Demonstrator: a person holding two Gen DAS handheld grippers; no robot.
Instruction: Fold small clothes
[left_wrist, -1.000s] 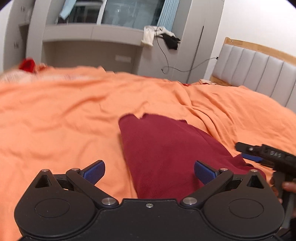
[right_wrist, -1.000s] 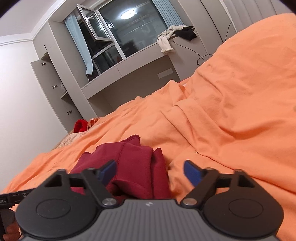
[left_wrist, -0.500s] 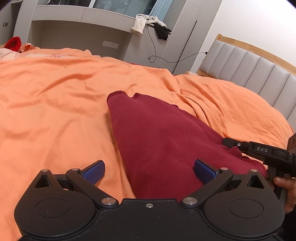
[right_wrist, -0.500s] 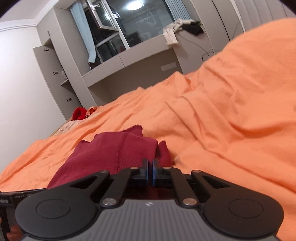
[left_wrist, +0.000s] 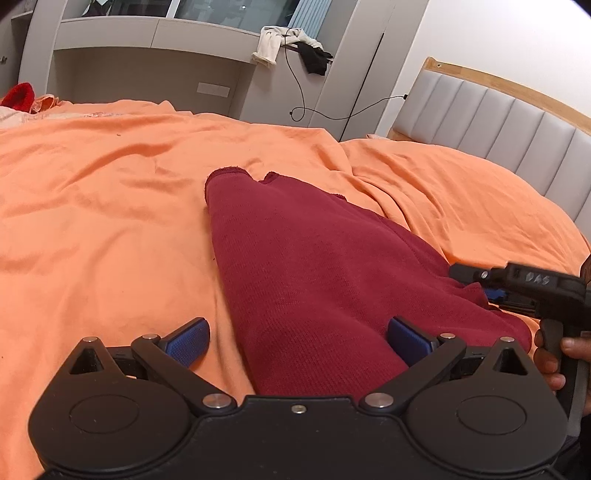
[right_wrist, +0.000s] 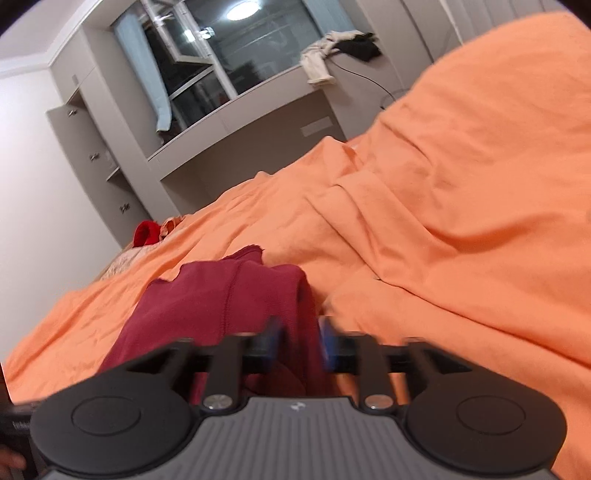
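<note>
Dark red garment (left_wrist: 317, 280) lies on the orange bedsheet (left_wrist: 103, 206), long and narrow, running away from the left gripper (left_wrist: 297, 339) toward the far side of the bed.

Left gripper: fingers (left_wrist: 186, 341) spread wide, nothing pinched. Near end of the garment sits between them, closer to the right-hand finger, whose blue pad is at the cloth's edge; cannot tell if it touches. The left-hand finger is over bare sheet, apart from the cloth.

Right gripper (right_wrist: 299, 338): fingers (right_wrist: 271, 338) are opening, motion-blurred, with a raised fold of the red garment (right_wrist: 236, 295) standing in the gap between them. Pads look just beside the fold, not pressing it. In the left wrist view the right gripper (left_wrist: 495, 291) comes in from the right edge at the garment's side hem, with a hand (left_wrist: 554, 354) on its handle.

Beyond the fingers: grey padded headboard (left_wrist: 491, 122) to the right, grey window ledge (left_wrist: 155, 33) with a pale cloth (left_wrist: 269, 46) and a black cloth (left_wrist: 314, 59) hanging off it, cable (left_wrist: 295, 85) trailing down. A bright red item (right_wrist: 146, 232) lies at the far left edge of the bed.
</note>
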